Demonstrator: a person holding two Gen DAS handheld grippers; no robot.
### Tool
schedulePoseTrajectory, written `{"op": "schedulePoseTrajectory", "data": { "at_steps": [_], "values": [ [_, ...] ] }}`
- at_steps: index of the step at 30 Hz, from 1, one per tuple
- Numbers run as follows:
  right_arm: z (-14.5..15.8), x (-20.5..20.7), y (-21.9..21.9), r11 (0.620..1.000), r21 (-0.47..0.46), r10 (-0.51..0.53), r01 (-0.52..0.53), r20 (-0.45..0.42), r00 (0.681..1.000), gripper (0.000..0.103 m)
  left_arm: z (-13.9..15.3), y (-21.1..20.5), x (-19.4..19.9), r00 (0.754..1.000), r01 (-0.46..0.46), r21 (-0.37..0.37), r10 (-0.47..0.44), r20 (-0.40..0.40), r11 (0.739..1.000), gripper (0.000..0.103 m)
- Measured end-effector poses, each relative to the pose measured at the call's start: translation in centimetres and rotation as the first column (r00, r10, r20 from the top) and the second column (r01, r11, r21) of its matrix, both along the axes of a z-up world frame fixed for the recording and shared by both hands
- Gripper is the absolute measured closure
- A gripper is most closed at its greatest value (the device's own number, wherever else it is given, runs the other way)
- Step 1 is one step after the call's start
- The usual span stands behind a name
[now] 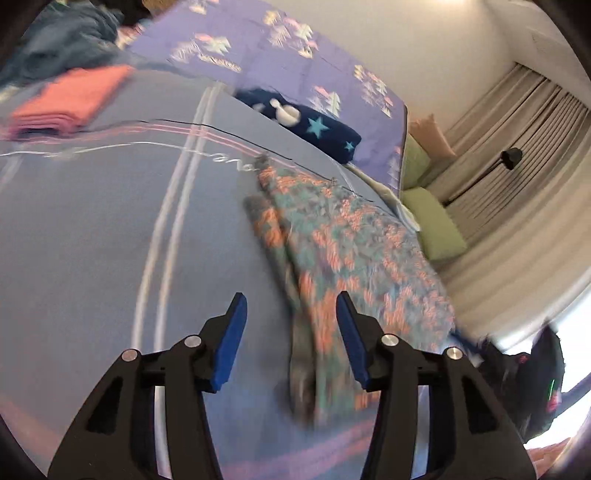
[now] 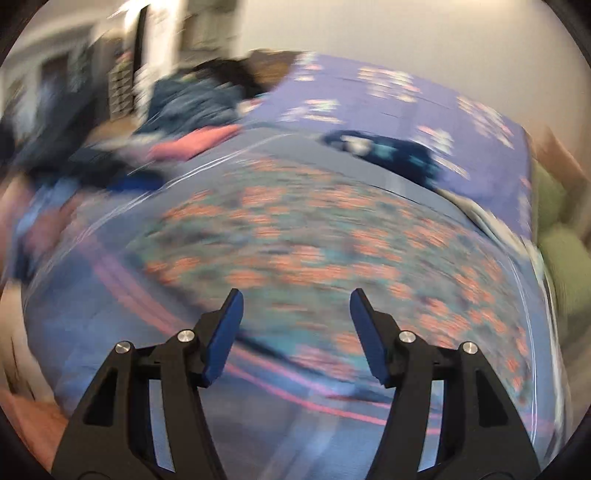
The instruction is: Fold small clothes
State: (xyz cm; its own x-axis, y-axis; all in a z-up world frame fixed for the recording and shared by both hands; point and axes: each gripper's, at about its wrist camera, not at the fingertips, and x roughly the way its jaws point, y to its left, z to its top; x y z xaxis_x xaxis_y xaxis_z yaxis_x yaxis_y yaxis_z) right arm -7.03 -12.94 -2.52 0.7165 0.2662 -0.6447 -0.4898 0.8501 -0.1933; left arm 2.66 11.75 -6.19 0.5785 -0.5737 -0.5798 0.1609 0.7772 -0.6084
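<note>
A small garment [image 1: 343, 251] with an orange and teal flower print lies flat on the blue bedsheet [image 1: 110, 229], one edge folded over along its left side. My left gripper [image 1: 291, 299] is open and empty just above the garment's near end. In the blurred right wrist view the same garment [image 2: 314, 254] spreads across the sheet, and my right gripper [image 2: 295, 295] is open and empty over its near edge.
A folded pink cloth [image 1: 70, 96] and a navy folded garment with stars [image 1: 306, 122] lie further back. A purple patterned quilt [image 1: 288, 55] covers the bed's far side. Dark blue clothes [image 1: 62, 33] are piled at the back left. Green cushions [image 1: 436, 225] and curtains stand to the right.
</note>
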Motion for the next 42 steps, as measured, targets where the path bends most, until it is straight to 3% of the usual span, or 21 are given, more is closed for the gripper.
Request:
{"op": "schedulePoseTrajectory", "data": {
  "at_steps": [4,8,11,13,15,17,19,20,26,31,33,37,39,41,42],
  "values": [
    [-1.0,-1.9,6.5,0.977,-0.13,0.178,-0.17,0.049,0.983,0.042,-2.2,-0.9,6.1,0.992,0.049,-0.088,-0.059,-0.114,0.995,0.052],
    [-2.2,-3.1,11.4,0.92,-0.313,0.277,-0.234,0.097,0.956,0.043,-2.7,-1.2,9.9,0.989,0.071,-0.163,-0.091,-0.119,0.984,0.052],
    [-3.2,-3.0,13.3,0.894,-0.376,0.296,-0.246,0.082,0.952,0.048,-2.7,-1.3,11.6,0.986,0.086,-0.166,-0.107,-0.124,0.982,0.053],
    [-3.6,-2.6,13.9,0.893,-0.379,0.289,-0.242,0.071,0.955,0.054,-2.6,-1.4,12.3,0.985,0.104,-0.141,-0.121,-0.121,0.985,0.061],
    [-3.8,-2.0,14.2,0.902,-0.358,0.281,-0.24,0.067,0.957,0.059,-3.0,-1.5,13.1,0.983,0.12,-0.1,-0.133,-0.125,0.988,0.077],
    [-4.0,-1.4,14.7,0.911,-0.34,0.272,-0.232,0.074,0.96,0.064,-3.6,-1.4,13.6,0.981,0.126,-0.106,-0.14,-0.132,0.986,0.09],
    [-4.5,-0.8,15.2,0.911,-0.341,0.274,-0.233,0.076,0.959,0.094,-4.1,-0.8,13.8,0.982,0.119,-0.137,-0.137,-0.131,0.983,0.094],
    [-4.8,-0.5,15.5,0.907,-0.358,0.265,-0.221,0.078,0.961,0.099,-4.2,-0.7,13.9,0.982,0.115,-0.142,-0.134,-0.132,0.983,0.097],
    [-3.2,-0.3,13.9,0.927,-0.248,0.293,-0.283,0.004,0.956,0.099,-2.1,-1.8,14.8,0.991,0.111,-0.009,-0.112,-0.078,0.994,0.101],
    [-4.1,-1.0,14.4,0.926,-0.268,0.283,-0.267,0.023,0.959,0.099,-3.7,-0.7,15.0,0.991,0.09,-0.068,-0.096,-0.091,0.994,0.101],
    [-3.9,-0.6,13.9,0.936,-0.229,0.275,-0.268,-0.001,0.961,0.099,-3.1,-0.9,14.6,0.994,0.09,-0.028,-0.092,-0.067,0.996,0.101],
    [-3.7,-0.3,13.2,0.944,-0.184,0.274,-0.273,-0.024,0.962,0.095,-1.9,-2.5,13.7,0.998,0.064,0.12,-0.063,-0.016,0.991,0.099],
    [-3.5,-0.4,13.0,0.951,-0.145,0.27,-0.273,-0.041,0.962,0.09,-0.8,-2.9,12.9,0.999,0.02,0.212,-0.027,0.029,0.977,0.089],
    [-3.0,-0.3,12.4,0.958,-0.087,0.269,-0.273,-0.06,0.961,0.084,0.2,-3.1,12.0,0.996,-0.022,0.277,-0.002,0.084,0.961,0.062],
    [-2.7,-0.5,12.0,0.96,-0.041,0.274,-0.277,-0.076,0.959,0.081,0.8,-3.0,11.5,0.994,-0.035,0.293,0.001,0.113,0.956,0.06]
  ]
}}
